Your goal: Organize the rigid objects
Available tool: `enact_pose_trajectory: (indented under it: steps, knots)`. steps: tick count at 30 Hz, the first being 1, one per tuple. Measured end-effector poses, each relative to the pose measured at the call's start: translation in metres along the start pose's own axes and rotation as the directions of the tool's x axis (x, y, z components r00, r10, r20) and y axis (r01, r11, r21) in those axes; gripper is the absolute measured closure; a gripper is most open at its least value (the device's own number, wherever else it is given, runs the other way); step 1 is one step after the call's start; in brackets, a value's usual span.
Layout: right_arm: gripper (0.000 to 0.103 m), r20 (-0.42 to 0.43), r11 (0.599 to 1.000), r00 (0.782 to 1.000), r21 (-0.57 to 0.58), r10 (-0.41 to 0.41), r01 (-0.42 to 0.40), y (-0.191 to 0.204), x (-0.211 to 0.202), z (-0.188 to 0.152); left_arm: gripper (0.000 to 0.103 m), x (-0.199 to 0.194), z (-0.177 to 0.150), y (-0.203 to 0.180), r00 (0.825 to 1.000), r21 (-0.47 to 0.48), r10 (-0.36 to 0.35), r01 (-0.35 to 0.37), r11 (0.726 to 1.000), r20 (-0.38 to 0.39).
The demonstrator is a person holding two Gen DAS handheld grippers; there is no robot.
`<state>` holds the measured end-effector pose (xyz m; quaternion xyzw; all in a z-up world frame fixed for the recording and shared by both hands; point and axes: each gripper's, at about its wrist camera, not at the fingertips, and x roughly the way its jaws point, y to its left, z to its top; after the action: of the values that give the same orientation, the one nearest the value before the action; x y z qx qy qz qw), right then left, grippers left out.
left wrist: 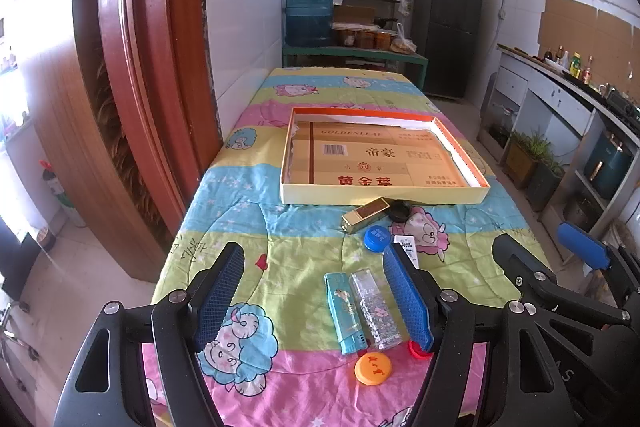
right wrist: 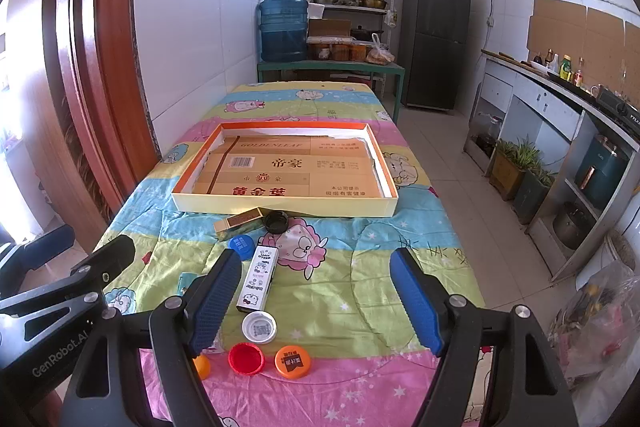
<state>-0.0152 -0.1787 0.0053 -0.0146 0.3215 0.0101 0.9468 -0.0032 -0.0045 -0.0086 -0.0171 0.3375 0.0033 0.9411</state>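
Both tools hang spread and empty over a tabletop (right wrist: 360, 267) strewn with small things.

The left tool (left wrist: 312, 291) gapes over a teal lighter (left wrist: 346, 315) and a clear glittery lighter (left wrist: 375, 311) at lower centre; the right tool (right wrist: 316, 297) straddles a white lighter (right wrist: 258, 279), white cap (right wrist: 259, 326), red cap (right wrist: 246, 358) and orange cap (right wrist: 293, 361). A shallow cardboard tray (right wrist: 280, 205) sits mid-frame, with a gold box (right wrist: 236, 221), black cap (right wrist: 276, 221) and blue cap (right wrist: 242, 246) just below it.
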Motion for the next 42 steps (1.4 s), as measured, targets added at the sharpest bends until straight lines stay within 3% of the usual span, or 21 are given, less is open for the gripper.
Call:
enact_pose_trajectory:
  steps: [42]
  knots:
    - [0.027, -0.023, 1.000, 1.000, 0.006, 0.003, -0.003, 0.001, 0.007, -0.006, 0.029, 0.009, -0.005, 0.011, 1.000, -0.027, -0.002, 0.001, 1.000, -0.024]
